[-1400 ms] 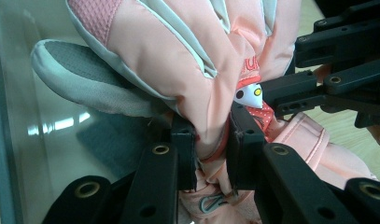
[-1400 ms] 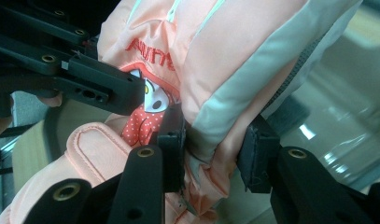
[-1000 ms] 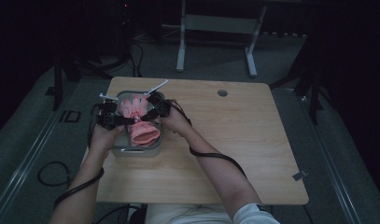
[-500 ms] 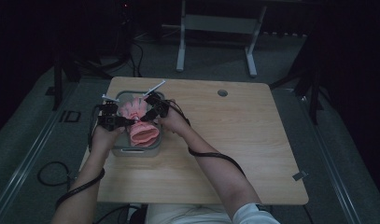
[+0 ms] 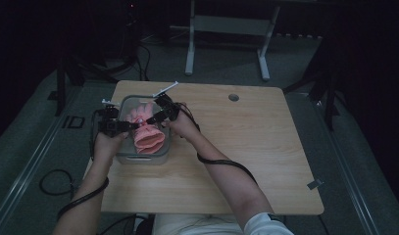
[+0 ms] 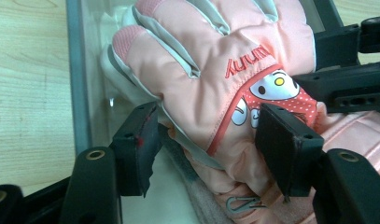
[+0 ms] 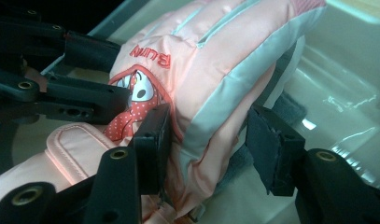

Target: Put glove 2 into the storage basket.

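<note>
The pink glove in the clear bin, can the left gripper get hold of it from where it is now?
Probably yes. The left gripper already has its jaws, which have just been opening, either side of the pink glove inside the clear bin; nothing stands between them.

Both grippers, left (image 5: 122,125) and right (image 5: 158,116), flank a pink glove (image 5: 148,132) inside a clear bin (image 5: 138,157) on the wooden table (image 5: 246,147).
</note>
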`<state>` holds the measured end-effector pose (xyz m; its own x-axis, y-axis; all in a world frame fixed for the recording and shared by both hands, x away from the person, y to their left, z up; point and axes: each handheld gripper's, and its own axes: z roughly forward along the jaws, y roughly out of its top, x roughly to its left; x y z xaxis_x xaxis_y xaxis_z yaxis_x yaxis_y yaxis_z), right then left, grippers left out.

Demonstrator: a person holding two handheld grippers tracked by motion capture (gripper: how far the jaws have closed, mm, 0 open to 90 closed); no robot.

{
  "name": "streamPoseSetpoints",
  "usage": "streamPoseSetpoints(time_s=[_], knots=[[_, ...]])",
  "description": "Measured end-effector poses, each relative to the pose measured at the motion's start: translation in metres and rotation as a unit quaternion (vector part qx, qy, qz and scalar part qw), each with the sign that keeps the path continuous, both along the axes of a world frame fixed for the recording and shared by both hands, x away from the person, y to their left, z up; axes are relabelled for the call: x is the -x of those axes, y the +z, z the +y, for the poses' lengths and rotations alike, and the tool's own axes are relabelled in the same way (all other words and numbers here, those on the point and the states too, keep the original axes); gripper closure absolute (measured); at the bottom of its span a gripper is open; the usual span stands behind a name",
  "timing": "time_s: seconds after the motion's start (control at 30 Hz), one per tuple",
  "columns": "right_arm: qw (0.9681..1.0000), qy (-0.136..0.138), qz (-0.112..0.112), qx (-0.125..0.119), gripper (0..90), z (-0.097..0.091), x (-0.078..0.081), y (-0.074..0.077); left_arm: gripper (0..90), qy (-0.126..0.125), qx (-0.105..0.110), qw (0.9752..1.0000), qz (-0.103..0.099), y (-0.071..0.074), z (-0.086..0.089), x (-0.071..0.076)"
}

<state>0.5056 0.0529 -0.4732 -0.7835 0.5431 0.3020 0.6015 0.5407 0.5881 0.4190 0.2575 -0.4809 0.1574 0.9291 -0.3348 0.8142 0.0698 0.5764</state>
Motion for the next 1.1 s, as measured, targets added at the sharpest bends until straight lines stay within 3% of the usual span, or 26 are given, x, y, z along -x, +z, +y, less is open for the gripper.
streamPoseSetpoints(time_s=[0.4, 0.7, 0.8, 0.9, 1.0, 1.1], knots=[[0.9997, -0.003, -0.015, -0.017, 50.4, -0.01, 0.005, 0.016, 38.5, 0.005, -0.011, 0.9996, -0.027, 0.016, 0.0, 0.004], [0.9991, 0.001, -0.029, -0.032, 47.8, -0.019, 0.011, 0.027, 37.4, -0.008, -0.011, 0.9987, -0.05, 0.032, -0.006, 0.008], [0.9987, 0.004, -0.037, -0.034, 46.5, -0.025, 0.014, 0.032, 37.4, -0.022, -0.019, 0.9975, -0.064, 0.04, -0.013, 0.014], [0.9986, 0.004, -0.04, -0.035, 41.1, -0.032, 0.016, 0.035, 37.0, -0.031, -0.007, 0.9961, -0.082, 0.046, -0.018, 0.02], [0.9978, 0.006, -0.049, -0.044, 35.1, -0.04, 0.018, 0.037, 29.3, -0.061, 0.007, 0.9935, -0.096, 0.051, -0.023, 0.026], [0.9971, 0.021, -0.052, -0.052, 29.4, -0.048, 0.022, 0.04, 24.3, -0.078, 0.006, 0.991, -0.109, 0.054, -0.033, 0.033]])
